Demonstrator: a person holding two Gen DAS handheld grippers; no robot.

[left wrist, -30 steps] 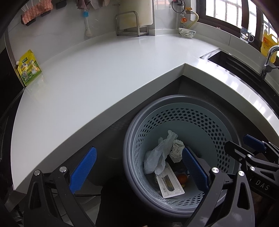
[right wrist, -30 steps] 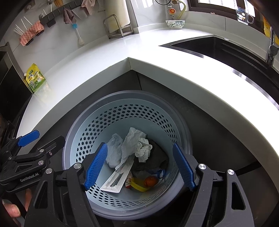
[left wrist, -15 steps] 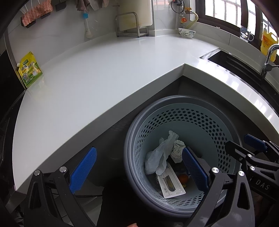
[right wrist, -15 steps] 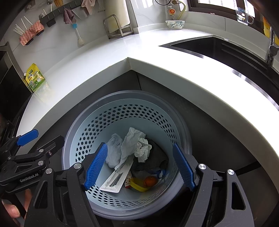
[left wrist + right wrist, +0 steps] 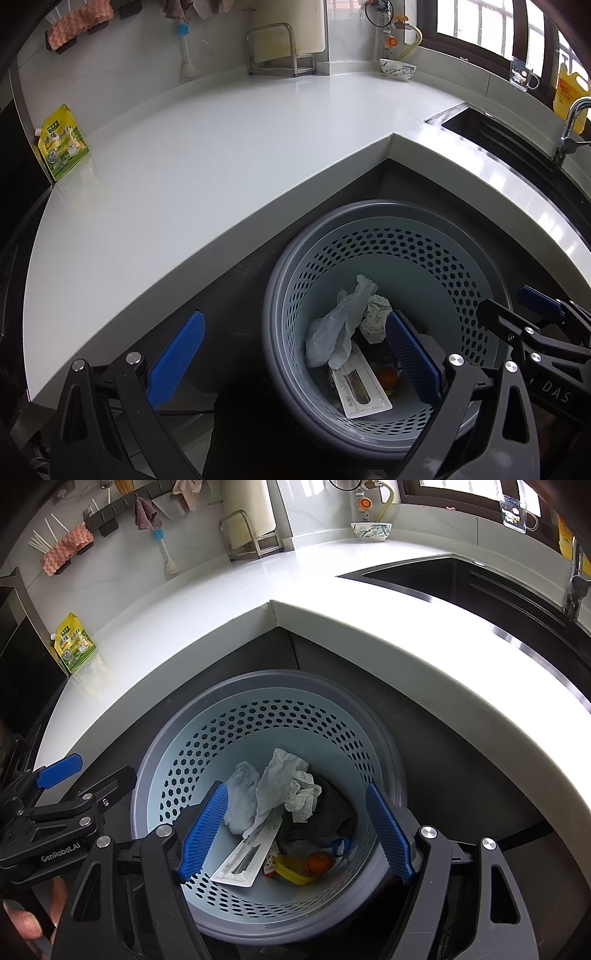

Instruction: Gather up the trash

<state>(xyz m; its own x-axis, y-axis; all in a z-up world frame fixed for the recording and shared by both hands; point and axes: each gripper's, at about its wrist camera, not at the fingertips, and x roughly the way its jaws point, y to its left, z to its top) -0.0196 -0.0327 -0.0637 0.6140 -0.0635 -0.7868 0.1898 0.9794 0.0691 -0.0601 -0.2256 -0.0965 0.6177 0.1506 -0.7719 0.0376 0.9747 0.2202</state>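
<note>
A perforated trash bin (image 5: pixel 177 775) sits on the floor in the inner corner of a white bench (image 5: pixel 184 155), its rim just below the bench edge. Both claws hang released and empty above the bin: left claw (image 5: pixel 295 362), right claw (image 5: pixel 295 834). The trash (image 5: pixel 284 794) lies inside the bin: crumpled paper, a plastic bag, a flat packet. "GenRobot.AI" is printed on the left claw. The green pouch (image 5: pixel 62 142) has unreadable print.

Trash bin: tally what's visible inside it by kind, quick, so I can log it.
In the trash bin, only what shows on top:
Clear plastic bag: 1
Crumpled white paper: 2
Flat white package: 1
Small orange fruit: 1
Yellow piece: 1
Dark cloth-like wad: 1
Total: 7; more may lie hidden underneath.
</note>
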